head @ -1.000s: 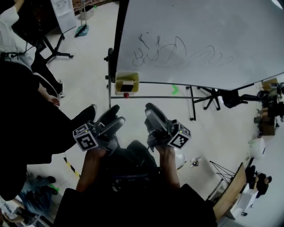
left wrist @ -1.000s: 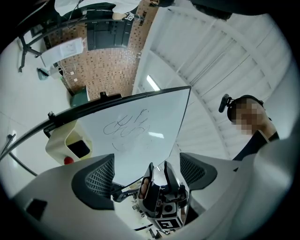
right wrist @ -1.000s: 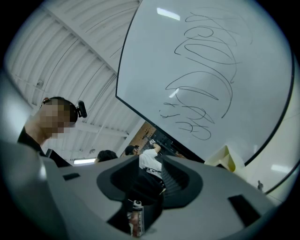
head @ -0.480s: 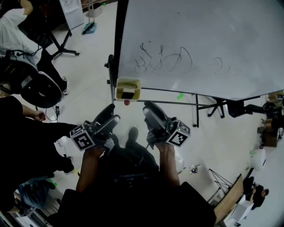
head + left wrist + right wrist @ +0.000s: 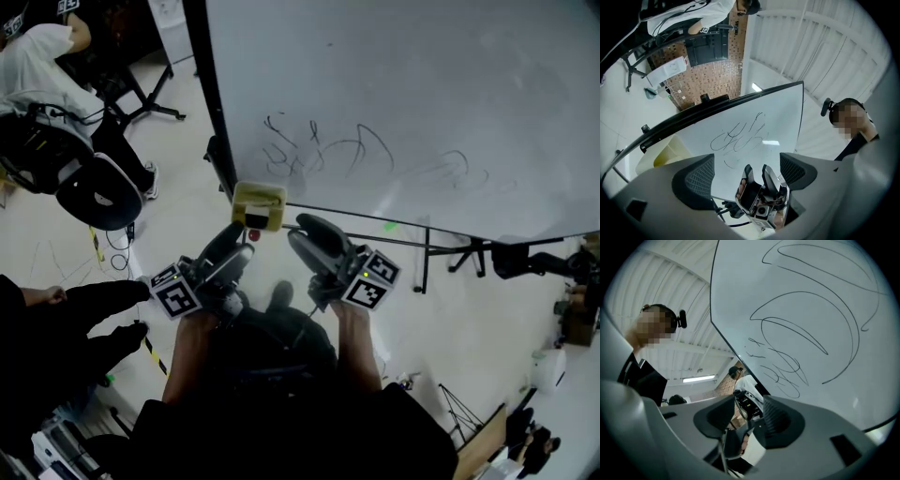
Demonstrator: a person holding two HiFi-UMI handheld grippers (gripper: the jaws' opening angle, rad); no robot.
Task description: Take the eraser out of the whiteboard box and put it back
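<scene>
A yellow whiteboard box (image 5: 259,201) hangs at the lower edge of the scribbled whiteboard (image 5: 422,103). A dark eraser (image 5: 255,221) shows inside it. My left gripper (image 5: 236,242) is just below the box, open, with nothing between its jaws. My right gripper (image 5: 302,229) is level with it to the box's right; its jaws have just been opening and hold nothing. In the left gripper view the left gripper (image 5: 745,171) faces the board, with the yellow box (image 5: 670,152) at the left. The right gripper (image 5: 747,418) points along the board in its own view.
A small red knob (image 5: 253,235) sits under the box. The board's black frame (image 5: 208,103) and stand legs (image 5: 427,258) reach the floor. An office chair (image 5: 94,192) and a seated person (image 5: 42,66) are at the left; a dark sleeve (image 5: 84,309) is nearby.
Both grippers have moved forward toward the whiteboard and now sit close under the yellow box. The board fills more of the head view.
</scene>
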